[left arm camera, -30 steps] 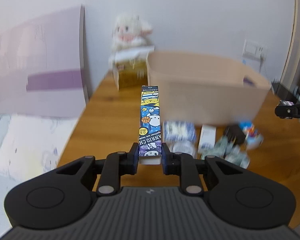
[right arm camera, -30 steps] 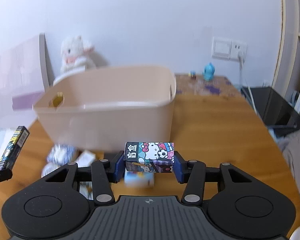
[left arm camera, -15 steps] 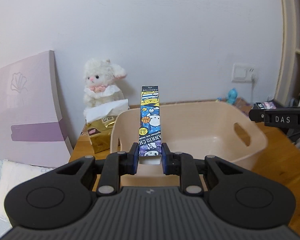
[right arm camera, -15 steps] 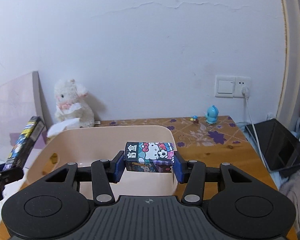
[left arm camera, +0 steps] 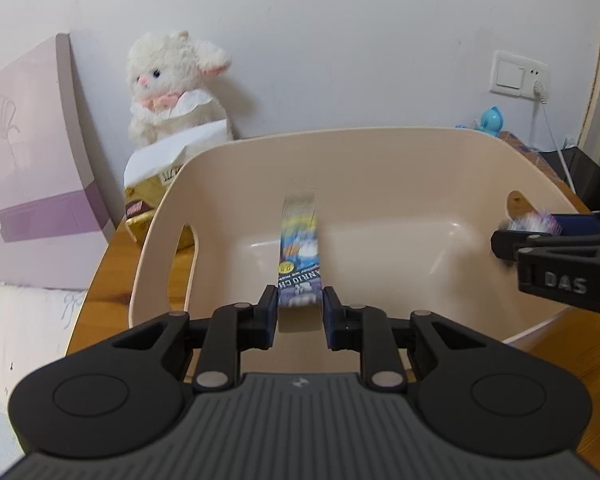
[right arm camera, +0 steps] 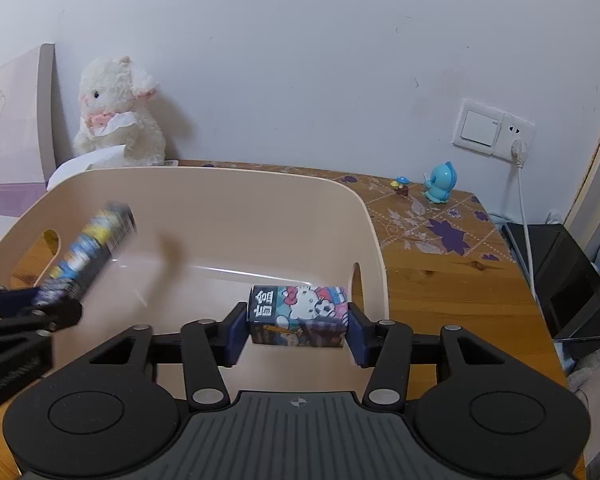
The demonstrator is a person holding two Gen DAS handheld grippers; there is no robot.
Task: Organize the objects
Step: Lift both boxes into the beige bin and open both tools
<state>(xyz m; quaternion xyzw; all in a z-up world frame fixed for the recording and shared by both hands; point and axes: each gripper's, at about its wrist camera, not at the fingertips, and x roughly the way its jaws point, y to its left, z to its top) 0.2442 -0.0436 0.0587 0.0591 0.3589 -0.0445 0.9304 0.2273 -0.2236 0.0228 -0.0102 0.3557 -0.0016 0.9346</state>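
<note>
A beige plastic basket [left arm camera: 384, 148] with handle cut-outs stands on the wooden table; it also shows in the right wrist view [right arm camera: 228, 184]. My left gripper [left arm camera: 300, 312] sits over the basket's near rim with a long blue cartoon box [left arm camera: 299, 248] between its fingers, blurred and tilted down into the basket. From the right wrist view that box [right arm camera: 88, 256] points up and right. My right gripper [right arm camera: 298, 330] is shut on a small Hello Kitty box [right arm camera: 298, 314] above the basket's right end; it enters the left wrist view from the right [left arm camera: 528, 236].
A white plush lamb [left arm camera: 172, 88] and a gold tissue pack [left arm camera: 148, 212] stand behind the basket's left end. A purple board [left arm camera: 32, 152] leans on the wall at left. A blue toy [right arm camera: 442, 184], wall socket and cable [right arm camera: 520, 200] are at the right back.
Both grippers moved forward and down over the basket. The long blue box now looks blurred and lower between the left fingers, which stand slightly wider apart.
</note>
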